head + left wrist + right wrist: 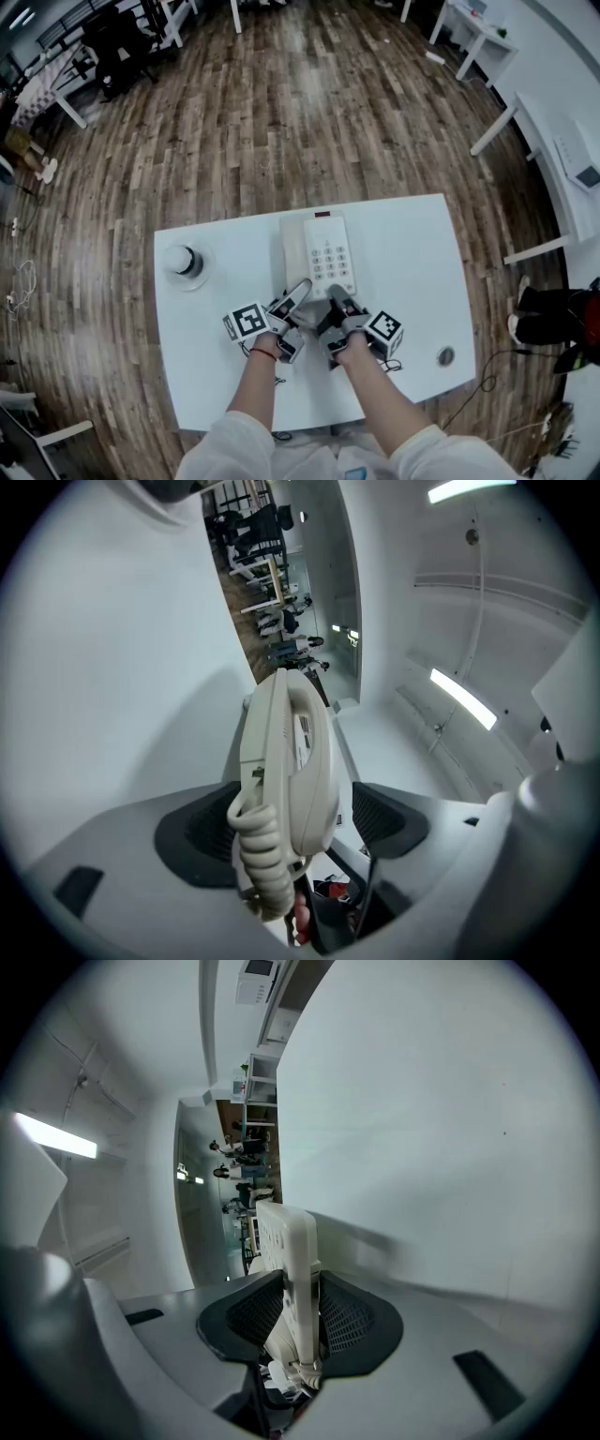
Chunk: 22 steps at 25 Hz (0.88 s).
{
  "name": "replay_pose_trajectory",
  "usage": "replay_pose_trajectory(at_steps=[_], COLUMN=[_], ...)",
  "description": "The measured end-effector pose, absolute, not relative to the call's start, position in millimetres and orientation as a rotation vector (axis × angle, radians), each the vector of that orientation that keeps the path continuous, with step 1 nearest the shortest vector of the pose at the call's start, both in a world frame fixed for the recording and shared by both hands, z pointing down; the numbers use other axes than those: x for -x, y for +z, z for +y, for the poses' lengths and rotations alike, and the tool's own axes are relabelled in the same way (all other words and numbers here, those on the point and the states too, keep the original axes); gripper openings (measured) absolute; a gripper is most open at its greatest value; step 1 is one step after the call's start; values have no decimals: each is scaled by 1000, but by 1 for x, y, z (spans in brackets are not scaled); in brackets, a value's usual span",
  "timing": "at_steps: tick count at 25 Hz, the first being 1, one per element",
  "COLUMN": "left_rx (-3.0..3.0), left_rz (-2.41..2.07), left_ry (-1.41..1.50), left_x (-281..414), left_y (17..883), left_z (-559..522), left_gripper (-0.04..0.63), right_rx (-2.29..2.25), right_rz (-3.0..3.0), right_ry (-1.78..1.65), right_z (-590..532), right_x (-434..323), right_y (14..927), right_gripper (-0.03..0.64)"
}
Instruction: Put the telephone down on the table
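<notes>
A cream telephone (319, 255) with a keypad lies flat on the white table (422, 281), its near end between my two grippers. My left gripper (298, 298) stands open around the handset side. In the left gripper view the handset (305, 761) and its coiled cord (258, 855) sit between the dark pads (384, 817), with a gap on the right side. My right gripper (336, 302) is shut on the base's near edge. The right gripper view shows the thin cream body (295, 1279) squeezed between both pads (352, 1321).
A small round black-and-white object (183, 261) stands on the table's left part. A little round disc (445, 356) lies near the right front corner. Wooden floor surrounds the table, with white desks (553, 159) and a person's legs (548, 314) to the right.
</notes>
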<state>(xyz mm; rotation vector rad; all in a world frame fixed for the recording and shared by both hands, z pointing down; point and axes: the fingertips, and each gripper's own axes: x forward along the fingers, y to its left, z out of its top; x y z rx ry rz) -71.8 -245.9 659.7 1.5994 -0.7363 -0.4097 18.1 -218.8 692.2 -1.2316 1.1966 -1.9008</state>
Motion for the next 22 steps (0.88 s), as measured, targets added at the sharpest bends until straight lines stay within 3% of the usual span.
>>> replay_pose_trajectory(at_steps=[11, 19, 22], left_rx=[-1630, -1749, -1778], left_rz=[-1136, -1109, -1063], left_ry=[-280, -233, -231], left_x=[122, 104, 91], left_y=[640, 601, 596], left_z=[-203, -168, -160], left_gripper=[349, 252, 186], right_rx=[1248, 1276, 1280], right_rz=[1193, 1118, 1102], right_ry=[-1902, -1942, -1947], right_z=[-221, -216, -215], right_x=[-20, -18, -17], right_y=[710, 715, 716], right_gripper=[137, 137, 137])
